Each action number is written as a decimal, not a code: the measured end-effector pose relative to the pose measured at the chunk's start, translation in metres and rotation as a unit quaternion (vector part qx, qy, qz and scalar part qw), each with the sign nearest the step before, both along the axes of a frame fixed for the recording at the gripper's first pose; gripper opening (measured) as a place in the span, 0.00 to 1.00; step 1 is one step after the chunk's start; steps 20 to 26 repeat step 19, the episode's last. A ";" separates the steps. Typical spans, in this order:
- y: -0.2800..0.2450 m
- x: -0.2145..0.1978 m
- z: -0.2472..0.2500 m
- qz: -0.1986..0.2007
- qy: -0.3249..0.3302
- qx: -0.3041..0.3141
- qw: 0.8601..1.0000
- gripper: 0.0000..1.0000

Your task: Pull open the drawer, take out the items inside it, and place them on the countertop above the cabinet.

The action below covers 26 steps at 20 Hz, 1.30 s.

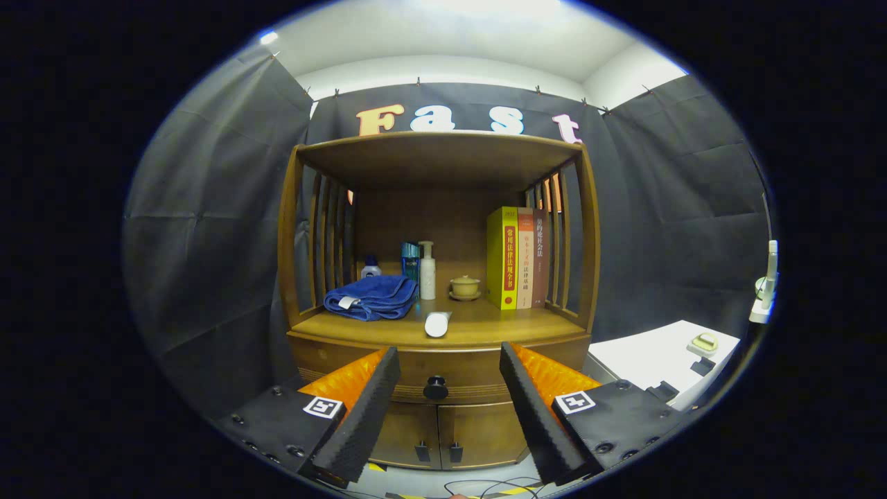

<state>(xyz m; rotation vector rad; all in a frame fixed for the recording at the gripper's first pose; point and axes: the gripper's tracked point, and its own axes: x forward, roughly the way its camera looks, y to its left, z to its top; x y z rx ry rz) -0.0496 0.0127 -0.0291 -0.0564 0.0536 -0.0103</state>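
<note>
Gripper (pixel 449 364) held level, pointing straight forward. Fingers (pixel 360 409) spread wide apart, gripping nothing, tips angled slightly in toward each other. Both jaws at equal height, with open air between them.

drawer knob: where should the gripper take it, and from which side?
Grip the round dark knob itself, coming straight on from the front. It sticks out from the middle of the closed drawer front, the only part that offers a hold. The gripper is open, with the knob roughly centred between its fingers, so closing one finger on each side, then pulling straight back, looks best.
</note>
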 end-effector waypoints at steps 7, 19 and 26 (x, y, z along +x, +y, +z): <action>0.006 0.002 0.003 0.003 -0.004 -0.009 1.000 0.97; 0.003 0.007 -0.005 0.002 0.009 0.004 1.000 0.97; 0.003 0.007 -0.005 0.002 0.009 0.004 1.000 0.97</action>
